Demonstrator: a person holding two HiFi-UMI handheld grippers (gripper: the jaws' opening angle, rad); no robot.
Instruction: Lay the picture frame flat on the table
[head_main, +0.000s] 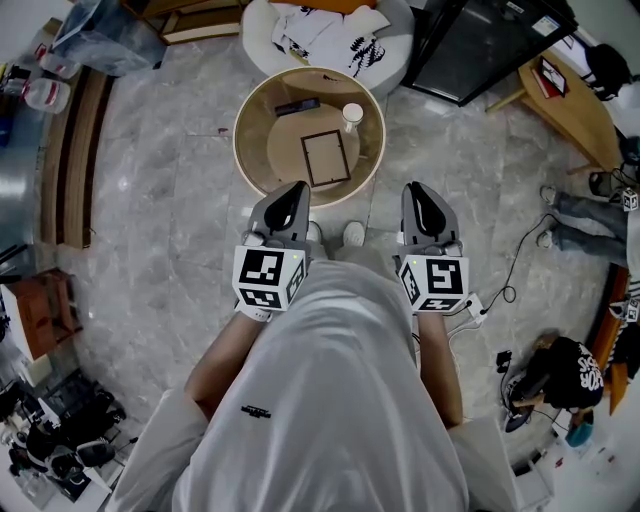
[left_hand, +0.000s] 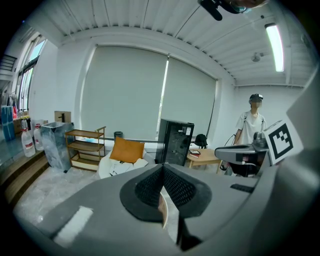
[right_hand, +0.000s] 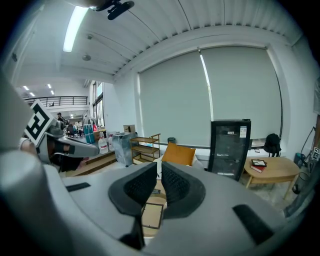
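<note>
While the person holds both tools up in front of their white shirt, well short of the bench, the picture frame (head_main: 326, 158) is sitting near the middle of the round wooden bench (head_main: 243, 140), and from above it looks like it's lying flat with its dark border facing up. The left hand-held gripper (head_main: 296, 190) is closed tight. In the left gripper view its two dark ribbed pads meet at the tips with nothing pinched between them. The right hand-held gripper (head_main: 419, 188) has just a narrow slit between its pads in the right gripper view, and it's empty too; you can see the frame down below through the gap, but it's well apart from the jaws. Neither tool is touching the frame or the bench. Also on the bench, toward the far side, there's a white cup (head_main: 352, 114) and a small dark flat thing (head_main: 297, 105), both clear of the frame. Past the bench sits a white beanbag-looking seat (head_main: 395, 45) with some clothes on it, all on a grey marble floor (head_main: 160, 200).
</note>
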